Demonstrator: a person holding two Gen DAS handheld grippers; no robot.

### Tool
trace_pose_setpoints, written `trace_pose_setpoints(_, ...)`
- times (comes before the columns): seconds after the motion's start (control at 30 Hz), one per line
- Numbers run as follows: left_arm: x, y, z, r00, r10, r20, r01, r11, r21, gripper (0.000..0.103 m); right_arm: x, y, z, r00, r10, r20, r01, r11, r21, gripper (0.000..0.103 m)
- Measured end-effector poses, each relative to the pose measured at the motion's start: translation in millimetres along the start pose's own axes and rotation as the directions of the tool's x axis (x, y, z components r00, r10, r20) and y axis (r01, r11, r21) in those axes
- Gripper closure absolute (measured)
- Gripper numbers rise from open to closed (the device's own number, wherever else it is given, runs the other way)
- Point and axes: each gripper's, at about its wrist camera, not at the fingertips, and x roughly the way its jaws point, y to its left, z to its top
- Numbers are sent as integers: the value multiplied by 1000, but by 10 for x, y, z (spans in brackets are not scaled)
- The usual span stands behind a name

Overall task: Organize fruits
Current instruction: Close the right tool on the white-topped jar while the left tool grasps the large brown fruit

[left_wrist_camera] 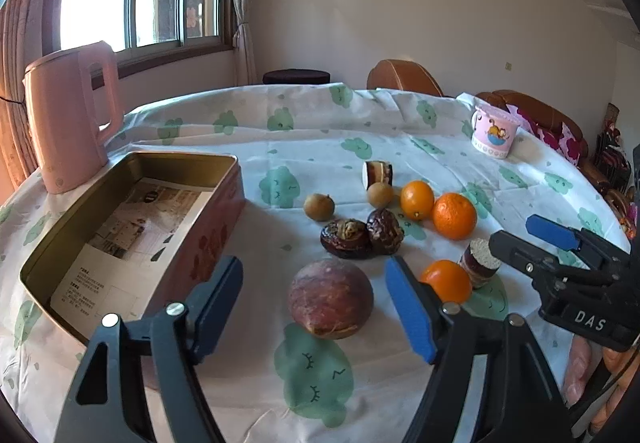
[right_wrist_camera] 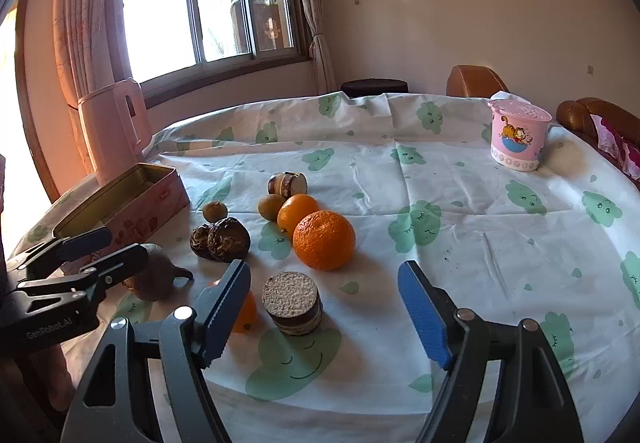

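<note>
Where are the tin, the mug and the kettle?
tin (left_wrist_camera: pixel 192 159), left wrist view, far rim.
mug (right_wrist_camera: pixel 516 141), right wrist view, side with the cat.
kettle (left_wrist_camera: pixel 60 115), left wrist view, body.

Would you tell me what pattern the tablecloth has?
The tablecloth is white with green smiling cloud shapes, clearest in the right wrist view.

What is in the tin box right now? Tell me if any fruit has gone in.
No fruit yet. The tin box is open and holds only a printed paper sheet; the fruit lies on the tablecloth.
</note>
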Motion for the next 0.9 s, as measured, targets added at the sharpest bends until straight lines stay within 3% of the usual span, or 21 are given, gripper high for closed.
trace_pose_setpoints(0.07, 72, -36, 5, 999, 6, -35, -5, 1000, 18, 33, 26, 22, -3, 1000, 12, -13, -12, 1000, -9, 28)
trace_pose_setpoints(0.17, 153, -63, 0, 997, 8, -78, -6, 999, 34, 34, 81, 74, -13, 999, 18, -43, -20, 999, -32, 32)
trace_pose_setpoints(0.23, 202, -65, -4, 994, 7, -107, -4, 999, 34, 34, 134, 72, -17, 997, 11, -71, -14, 999, -31, 41)
trace_pose_setpoints(0.4, 293, -24, -3, 987, -15, -162, 18, 1000, 13, 34, 236, 80, -32, 991, 10, -135, -16, 999, -39, 47)
trace_pose_setpoints(0.6, 340, 4, -14, 979, -67, -191, 67, 998, -6, 50, 301, 97, -54, 983, 40, -177, -49, 998, -48, 66)
trace_pose_setpoints(0.9, 293, 59, -8, 984, -81, -158, 78, 997, -22, 51, 194, 129, -55, 991, 40, -129, -49, 997, -67, 66)
